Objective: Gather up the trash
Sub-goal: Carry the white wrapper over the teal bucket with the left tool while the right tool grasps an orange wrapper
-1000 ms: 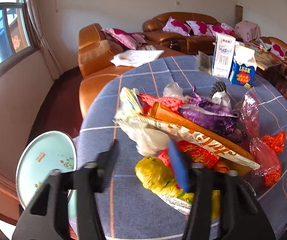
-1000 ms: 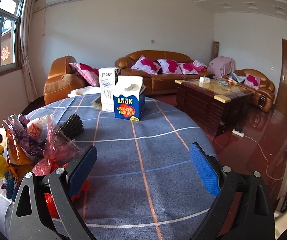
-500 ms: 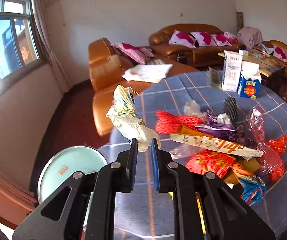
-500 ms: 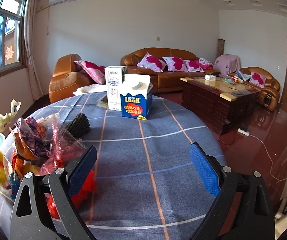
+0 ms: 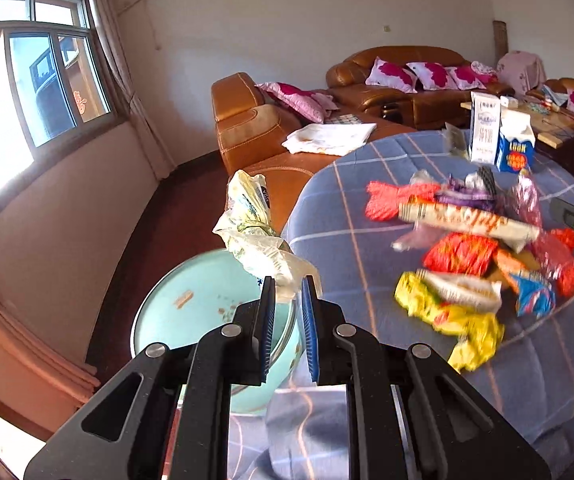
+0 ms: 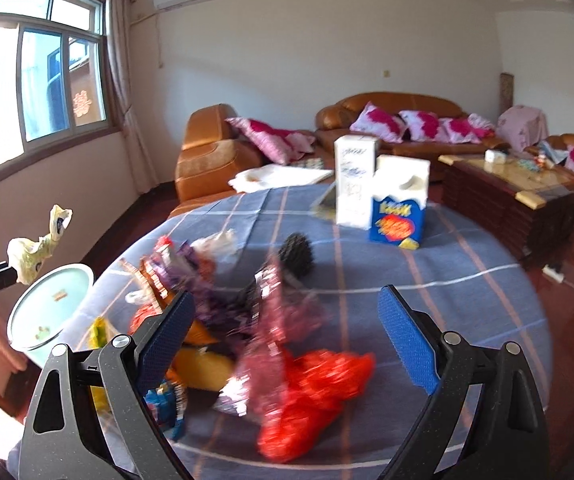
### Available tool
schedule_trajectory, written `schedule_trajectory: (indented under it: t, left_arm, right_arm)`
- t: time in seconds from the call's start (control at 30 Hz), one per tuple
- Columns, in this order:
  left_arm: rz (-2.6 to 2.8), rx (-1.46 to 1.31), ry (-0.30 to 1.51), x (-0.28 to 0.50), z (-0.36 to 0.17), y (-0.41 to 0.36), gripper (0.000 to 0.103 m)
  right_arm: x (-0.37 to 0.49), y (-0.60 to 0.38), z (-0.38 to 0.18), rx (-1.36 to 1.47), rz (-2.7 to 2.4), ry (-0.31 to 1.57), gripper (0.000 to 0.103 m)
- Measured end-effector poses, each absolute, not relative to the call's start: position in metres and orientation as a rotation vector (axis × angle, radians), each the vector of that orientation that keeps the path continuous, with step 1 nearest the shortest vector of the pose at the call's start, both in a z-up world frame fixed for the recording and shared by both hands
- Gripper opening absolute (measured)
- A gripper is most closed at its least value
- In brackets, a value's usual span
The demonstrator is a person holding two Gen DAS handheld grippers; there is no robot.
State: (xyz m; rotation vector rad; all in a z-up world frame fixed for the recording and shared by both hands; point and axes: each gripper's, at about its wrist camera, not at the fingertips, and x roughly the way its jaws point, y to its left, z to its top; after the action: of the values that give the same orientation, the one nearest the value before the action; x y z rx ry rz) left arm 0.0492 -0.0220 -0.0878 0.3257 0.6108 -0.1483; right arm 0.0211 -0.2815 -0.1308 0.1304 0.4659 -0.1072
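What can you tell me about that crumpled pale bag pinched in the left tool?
The pale plastic bag is thin, crinkled film, whitish-yellow with green and dark print. The left gripper has its jaws shut on the bag's lower end, so the rest sticks up twisted and bunched. It hangs in the air beside the table's edge, above the round pale-green bin, touching nothing else. The right wrist view also shows it lifted clear of the trash pile.

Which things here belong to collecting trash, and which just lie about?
Job: pale crumpled wrapper held in left gripper; wrapper pile; green bin; open right gripper.
Lying about: cartons, sofa, coffee table.
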Motion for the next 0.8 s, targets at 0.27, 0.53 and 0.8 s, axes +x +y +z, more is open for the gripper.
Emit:
schedule_trajectory:
  t: [0.27, 0.53, 0.8]
  left_arm:
    - [-0.1, 0.298, 0.643, 0.05, -0.098, 0.011, 0.014]
    - [-0.085, 0.282, 0.638, 0.056, -0.093, 0.017, 0.014]
    - [-0.05, 0.269, 0.634, 0.061, -0.089, 0.029, 0.014]
  right_arm:
    - [0.023, -0.246, -0.141, 0.096, 0.012, 0.497, 0.075]
    - [0.034, -0.234, -0.149, 0.075, 0.103, 0.558, 0.038]
    - [0.033, -0.228, -0.146, 0.051, 0.168, 0.555, 0.007]
